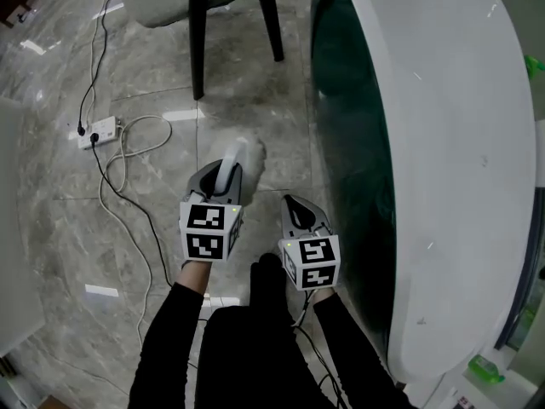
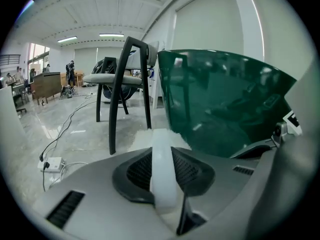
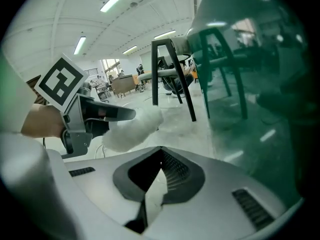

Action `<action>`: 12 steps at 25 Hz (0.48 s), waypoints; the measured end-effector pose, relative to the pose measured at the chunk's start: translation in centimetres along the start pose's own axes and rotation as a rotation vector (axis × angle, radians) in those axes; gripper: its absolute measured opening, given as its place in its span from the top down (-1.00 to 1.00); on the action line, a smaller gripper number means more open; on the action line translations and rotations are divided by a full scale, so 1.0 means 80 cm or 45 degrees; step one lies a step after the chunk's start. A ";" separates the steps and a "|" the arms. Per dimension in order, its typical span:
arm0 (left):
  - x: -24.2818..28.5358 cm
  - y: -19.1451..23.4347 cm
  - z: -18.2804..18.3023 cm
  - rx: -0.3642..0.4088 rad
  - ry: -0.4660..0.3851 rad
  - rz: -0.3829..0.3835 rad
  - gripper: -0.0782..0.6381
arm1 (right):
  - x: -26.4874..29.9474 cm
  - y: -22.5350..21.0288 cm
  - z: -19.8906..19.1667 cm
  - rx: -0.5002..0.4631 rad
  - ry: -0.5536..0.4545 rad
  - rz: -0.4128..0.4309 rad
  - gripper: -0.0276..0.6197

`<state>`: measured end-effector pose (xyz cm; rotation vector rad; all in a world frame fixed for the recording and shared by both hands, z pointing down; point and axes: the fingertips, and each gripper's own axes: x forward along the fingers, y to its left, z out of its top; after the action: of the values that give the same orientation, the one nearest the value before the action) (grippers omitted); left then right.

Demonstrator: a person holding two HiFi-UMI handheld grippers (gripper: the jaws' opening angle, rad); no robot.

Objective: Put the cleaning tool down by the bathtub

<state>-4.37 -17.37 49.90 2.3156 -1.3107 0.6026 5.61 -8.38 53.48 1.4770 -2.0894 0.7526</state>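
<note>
The cleaning tool (image 1: 230, 167) has a white handle and a fluffy white head (image 1: 253, 153). My left gripper (image 1: 223, 177) is shut on the handle and holds it just above the grey marble floor, left of the bathtub (image 1: 451, 143). In the left gripper view the handle (image 2: 162, 169) runs out between the jaws to the fluffy head (image 2: 159, 135), with the tub's dark green side (image 2: 220, 104) to the right. My right gripper (image 1: 292, 205) is shut and empty, between the tool and the tub. Its own view shows the left gripper (image 3: 95, 115), the fluffy head (image 3: 132, 129) and the tub wall (image 3: 250, 84).
A black-legged chair (image 1: 197, 32) stands ahead on the floor. A white power strip (image 1: 100, 132) with trailing cables (image 1: 128, 198) lies to the left. A green bottle (image 1: 485, 369) sits on the tub's near rim. The person's black-clad legs are directly below.
</note>
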 end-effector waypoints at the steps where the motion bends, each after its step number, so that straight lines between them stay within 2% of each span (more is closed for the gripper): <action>1: 0.008 0.000 -0.009 -0.002 0.003 -0.001 0.51 | 0.007 -0.004 -0.006 0.006 -0.001 0.002 0.91; 12: 0.085 0.008 -0.078 0.001 0.034 -0.004 0.51 | 0.073 -0.049 -0.060 0.167 -0.016 0.022 0.91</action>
<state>-2.78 -18.97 58.89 2.3018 -1.2950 0.6313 7.84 -10.24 61.48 1.5377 -2.0993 0.9045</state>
